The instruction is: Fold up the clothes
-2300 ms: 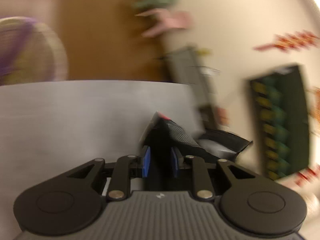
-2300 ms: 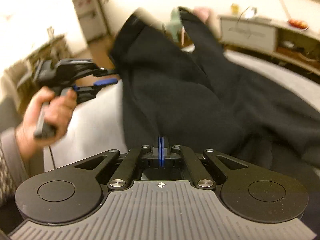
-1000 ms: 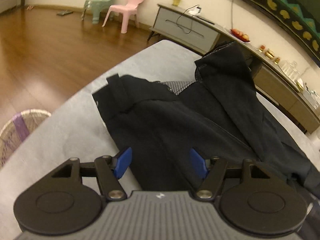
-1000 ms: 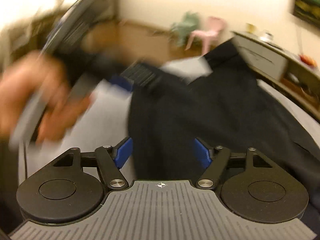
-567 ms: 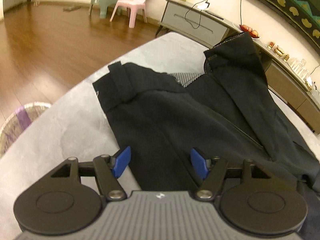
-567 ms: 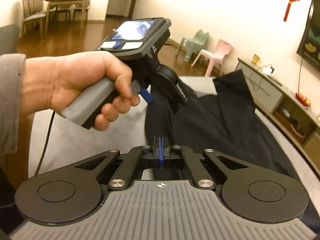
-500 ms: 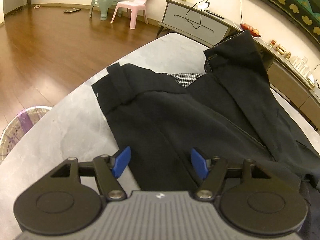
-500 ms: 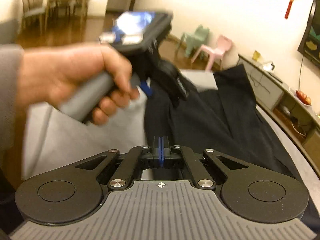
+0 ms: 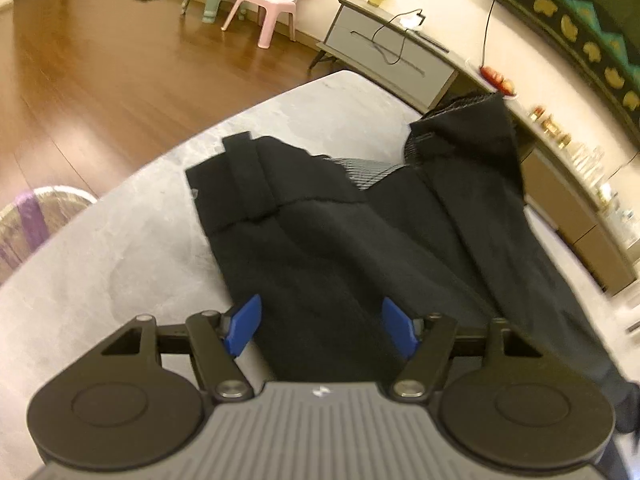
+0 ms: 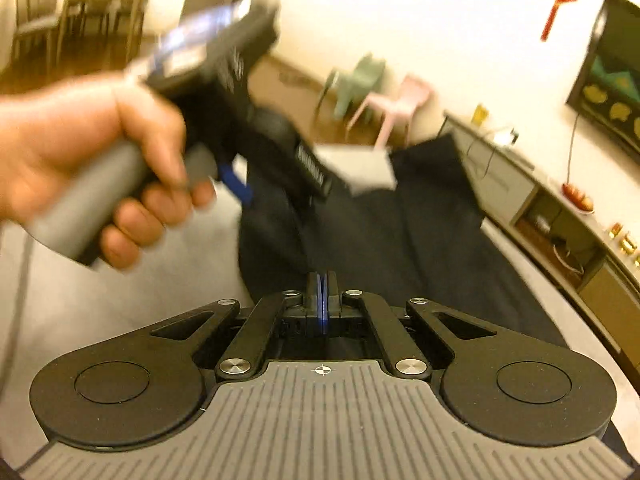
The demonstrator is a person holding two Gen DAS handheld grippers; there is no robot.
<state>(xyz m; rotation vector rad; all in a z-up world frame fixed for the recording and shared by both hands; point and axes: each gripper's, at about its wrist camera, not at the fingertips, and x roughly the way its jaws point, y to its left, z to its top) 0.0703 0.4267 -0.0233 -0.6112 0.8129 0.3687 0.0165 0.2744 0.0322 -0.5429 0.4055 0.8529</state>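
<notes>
Lying spread over the grey tabletop (image 9: 132,248) is a black garment (image 9: 340,240), looks like trousers, with the waistband end toward the far edge and a bit of mesh lining showing. The left tongs (image 9: 320,326) hover right over the near part of the fabric, blue pads spread and closing in a little, not pinching anything as far as I can see. The right tongs (image 10: 322,304) are fully closed, pads pressed together with nothing visible between them. A hand (image 10: 100,160) grips the left tool's handle, pretty blurry.
</notes>
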